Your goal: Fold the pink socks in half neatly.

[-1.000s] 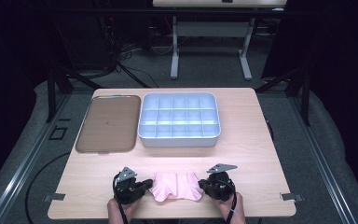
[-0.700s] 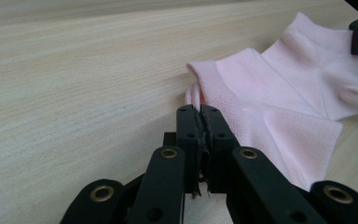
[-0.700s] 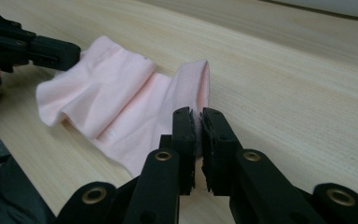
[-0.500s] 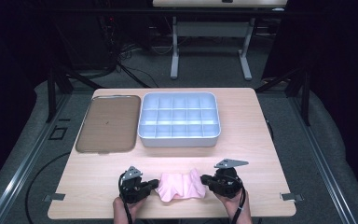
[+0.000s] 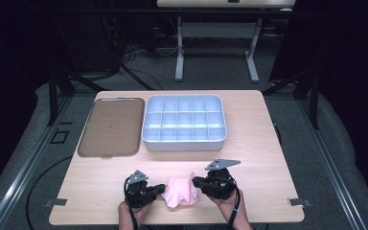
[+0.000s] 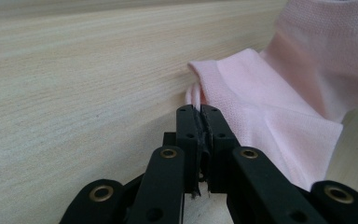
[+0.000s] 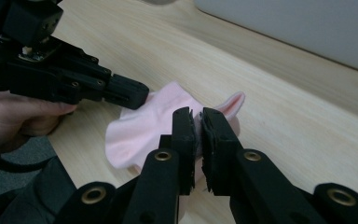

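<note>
Two big containers sit on the table (image 5: 268, 143) beyond the pink cloth (image 5: 182, 191), a compartment bin (image 5: 184, 123) and to its left a brown tray (image 5: 109, 127), both well apart from it; I judge they wait as places to put things. I keep the cloth near the front edge, my left gripper (image 5: 162, 189) and right gripper (image 5: 195, 182) each clamped on an opposite side, probably to bunch or fold it. Pinched cloth edges hide between the jaws, so I can't tell how deep each bite goes.
</note>
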Available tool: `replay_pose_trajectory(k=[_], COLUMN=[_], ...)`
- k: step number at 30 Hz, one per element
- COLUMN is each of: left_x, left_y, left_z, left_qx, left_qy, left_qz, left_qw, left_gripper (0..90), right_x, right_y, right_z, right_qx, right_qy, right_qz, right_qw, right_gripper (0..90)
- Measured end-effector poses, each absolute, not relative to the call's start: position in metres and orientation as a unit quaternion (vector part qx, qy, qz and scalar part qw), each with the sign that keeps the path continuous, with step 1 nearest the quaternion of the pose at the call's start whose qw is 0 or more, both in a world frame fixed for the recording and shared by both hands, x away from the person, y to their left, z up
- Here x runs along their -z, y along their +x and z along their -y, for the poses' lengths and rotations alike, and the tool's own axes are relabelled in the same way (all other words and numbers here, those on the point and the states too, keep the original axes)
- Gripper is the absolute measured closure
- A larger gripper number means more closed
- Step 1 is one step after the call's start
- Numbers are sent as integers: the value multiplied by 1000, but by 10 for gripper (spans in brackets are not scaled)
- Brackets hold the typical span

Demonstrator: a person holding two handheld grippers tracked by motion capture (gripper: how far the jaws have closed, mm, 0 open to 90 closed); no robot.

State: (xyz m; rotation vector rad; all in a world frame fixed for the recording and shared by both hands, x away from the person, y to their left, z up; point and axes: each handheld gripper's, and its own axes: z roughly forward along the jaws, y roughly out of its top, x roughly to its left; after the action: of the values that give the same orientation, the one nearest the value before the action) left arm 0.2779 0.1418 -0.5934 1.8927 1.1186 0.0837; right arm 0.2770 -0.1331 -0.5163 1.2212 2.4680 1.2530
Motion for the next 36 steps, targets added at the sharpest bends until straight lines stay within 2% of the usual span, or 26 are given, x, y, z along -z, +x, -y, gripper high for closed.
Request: replay_pose_trajectory(k=[11, 25, 29, 30, 32, 33, 36], left_x=[593, 594, 594, 594, 594, 594, 594], left_y=[276, 276, 276, 276, 276, 276, 276], left_z=[-141, -141, -141, -140, -140, -141, -141], left_qx=[-44, -44, -44, -45, -45, -45, -44], left_qy=[769, 769, 768, 768, 769, 769, 769], left_qz=[-449, -450, -450, -450, -449, -449, -450], left_qw=[452, 452, 453, 453, 452, 452, 452], left_gripper=[866, 865, 864, 864, 864, 864, 864], right_x=[525, 541, 545, 546, 545, 541, 537], right_y=[285, 282, 281, 282, 282, 280, 278], right_z=[82, 58, 57, 60, 62, 67, 73], right_qx=[-378, -358, -365, -377, -387, -402, -414], right_qy=[356, 334, 328, 333, 330, 326, 330], right_qz=[-853, -871, -871, -864, -861, -856, -849], right_qw=[56, 45, 31, 15, 10, 12, 19], right_gripper=[839, 833, 794, 715, 691, 629, 603])
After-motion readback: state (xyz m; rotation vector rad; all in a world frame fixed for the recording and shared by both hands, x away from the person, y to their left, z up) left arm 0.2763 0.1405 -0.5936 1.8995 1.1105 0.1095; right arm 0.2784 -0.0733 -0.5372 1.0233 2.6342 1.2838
